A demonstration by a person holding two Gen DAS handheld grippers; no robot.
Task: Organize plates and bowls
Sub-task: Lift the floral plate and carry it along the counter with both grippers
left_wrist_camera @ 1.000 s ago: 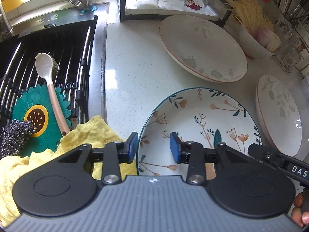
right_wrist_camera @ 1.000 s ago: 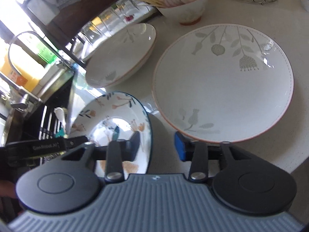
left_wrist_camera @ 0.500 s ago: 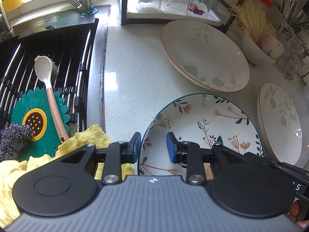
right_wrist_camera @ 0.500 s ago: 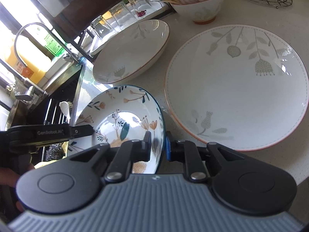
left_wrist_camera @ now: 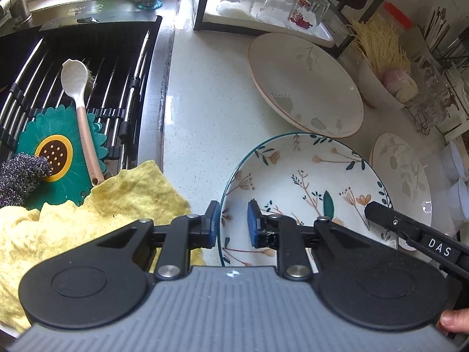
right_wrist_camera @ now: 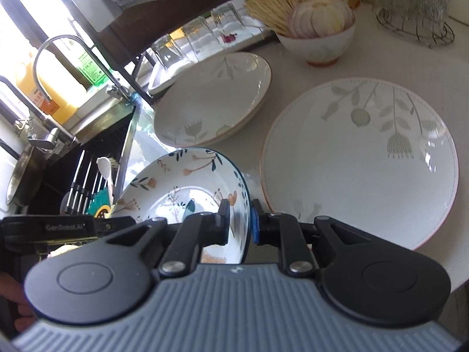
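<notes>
A blue-rimmed floral bowl (left_wrist_camera: 307, 193) sits on the white counter (left_wrist_camera: 205, 102). My left gripper (left_wrist_camera: 231, 223) straddles its near-left rim with a small gap between the pads. My right gripper (right_wrist_camera: 239, 223) is shut on the bowl's right rim (right_wrist_camera: 244, 205), and the bowl (right_wrist_camera: 181, 187) is tilted up in that view. A large white leaf-print plate (right_wrist_camera: 360, 161) lies to the right and shows in the left wrist view (left_wrist_camera: 401, 176). A white leaf-print bowl (left_wrist_camera: 304, 85) sits behind, also in the right wrist view (right_wrist_camera: 214, 99).
A sink rack (left_wrist_camera: 73, 82) at left holds a brush (left_wrist_camera: 79, 111), a sunflower mat (left_wrist_camera: 58, 152) and a scourer (left_wrist_camera: 17, 176). A yellow cloth (left_wrist_camera: 88, 214) lies beside the bowl. Upturned glasses (left_wrist_camera: 275, 3) stand on a shelf. A food bowl (right_wrist_camera: 319, 32) stands behind.
My right gripper has shut on the floral bowl's right rim and tipped it up. My left gripper's fingers have narrowed around the left rim. The bowl has shifted slightly.
</notes>
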